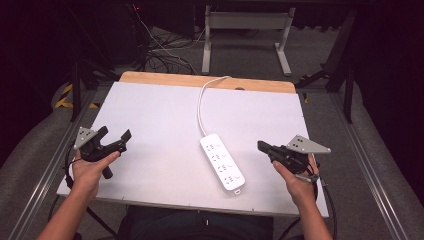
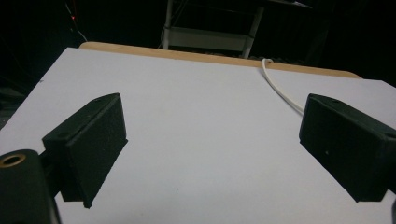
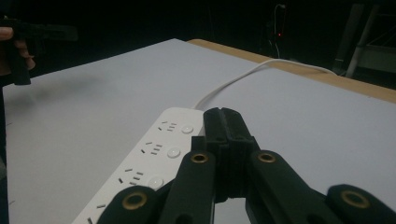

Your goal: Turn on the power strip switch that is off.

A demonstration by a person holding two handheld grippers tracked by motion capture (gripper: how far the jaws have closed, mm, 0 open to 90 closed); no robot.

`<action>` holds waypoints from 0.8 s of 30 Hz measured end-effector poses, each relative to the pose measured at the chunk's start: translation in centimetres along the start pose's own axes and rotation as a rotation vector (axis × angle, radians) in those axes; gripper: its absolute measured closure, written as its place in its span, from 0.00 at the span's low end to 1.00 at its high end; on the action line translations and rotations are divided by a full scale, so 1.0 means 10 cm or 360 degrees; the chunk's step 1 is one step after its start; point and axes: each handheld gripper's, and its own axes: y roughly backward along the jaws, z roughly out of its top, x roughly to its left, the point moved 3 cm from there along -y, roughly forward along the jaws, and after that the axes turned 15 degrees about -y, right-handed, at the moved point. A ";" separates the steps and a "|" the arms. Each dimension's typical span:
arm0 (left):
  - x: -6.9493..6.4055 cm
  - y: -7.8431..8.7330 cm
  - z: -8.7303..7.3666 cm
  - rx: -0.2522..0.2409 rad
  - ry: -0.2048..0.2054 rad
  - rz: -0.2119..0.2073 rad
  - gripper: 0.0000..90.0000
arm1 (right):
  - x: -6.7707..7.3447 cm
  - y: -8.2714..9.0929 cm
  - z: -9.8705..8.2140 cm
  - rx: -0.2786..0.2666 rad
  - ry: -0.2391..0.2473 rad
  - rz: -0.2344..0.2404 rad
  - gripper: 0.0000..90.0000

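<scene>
A: High view? 
B: Power strip (image 1: 223, 161) lies mid-table; left gripper (image 1: 114, 138) at nine o'clock, jaws spread; right gripper (image 1: 263, 147) at three o'clock, pressed together.

A: Left gripper view? 
B: Jaws wide over the bare table (image 2: 201, 140); white cord (image 2: 280, 88) at one o'clock.

A: Right gripper view? 
B: Jaws pinched together, empty; strip at nine o'clock.

A white tabletop (image 1: 160, 115) covers most of the high view, with a strip of bare wood (image 1: 165, 79) along its twelve o'clock edge. Beyond that edge, at twelve o'clock, a white metal frame (image 1: 245, 30) stands on the grey floor. A tangle of dark cables (image 1: 160, 55) lies at eleven o'clock. Yellow-and-black tape (image 1: 64, 97) marks the floor at nine o'clock.
</scene>
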 end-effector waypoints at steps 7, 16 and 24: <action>0.00 0.00 0.00 0.0000 -0.0001 0.0000 0.09 | -0.03 0.05 0.01 -0.0046 -0.0014 -0.0002 1.00; 0.00 0.00 0.00 0.0000 0.0002 0.0000 0.09 | -0.02 0.03 0.01 -0.0046 0.0001 0.0003 1.00; 0.00 0.00 0.00 0.0000 -0.0001 -0.0001 0.09 | -0.03 0.03 0.00 -0.0043 0.0003 0.0000 1.00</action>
